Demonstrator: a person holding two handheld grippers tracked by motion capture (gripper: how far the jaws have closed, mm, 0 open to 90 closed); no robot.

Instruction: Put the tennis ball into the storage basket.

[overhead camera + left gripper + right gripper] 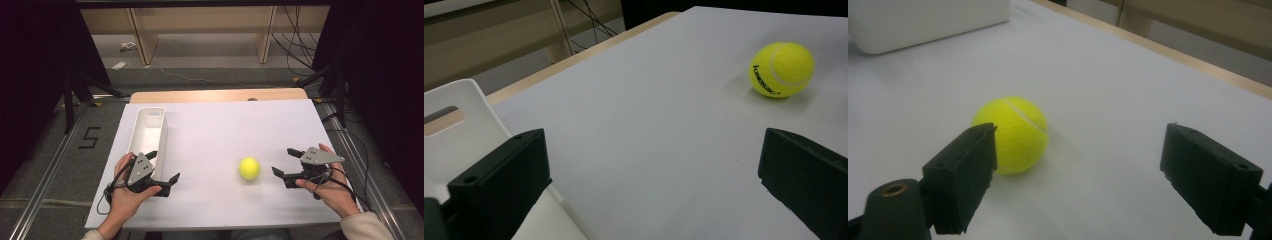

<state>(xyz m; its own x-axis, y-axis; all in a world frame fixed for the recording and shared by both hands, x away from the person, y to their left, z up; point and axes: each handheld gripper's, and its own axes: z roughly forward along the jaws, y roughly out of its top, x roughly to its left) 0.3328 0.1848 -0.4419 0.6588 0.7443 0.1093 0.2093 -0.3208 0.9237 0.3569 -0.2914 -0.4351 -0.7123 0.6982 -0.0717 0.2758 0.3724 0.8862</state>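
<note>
A long white bin point(148, 131) lies along the left edge of the white surface point(215, 130), its length running from the near side toward the far edge; what can be seen of its inside holds nothing, and a slot handle is cut into its end wall in the left gripper view. A yellow tennis ball point(249, 168) sits out on the surface toward the near right, well apart from the bin and not inside it. The right gripper point(286, 163), held in a hand near the right edge, has its jaws spread wide and holding nothing; in the right gripper view the ball point(1013, 134) lies just ahead of the jaws, close by one of them. The left gripper point(163, 166) sits at the near end of the bin, its jaws likewise wide apart and unladen, one of them over the bin's rim.
</note>
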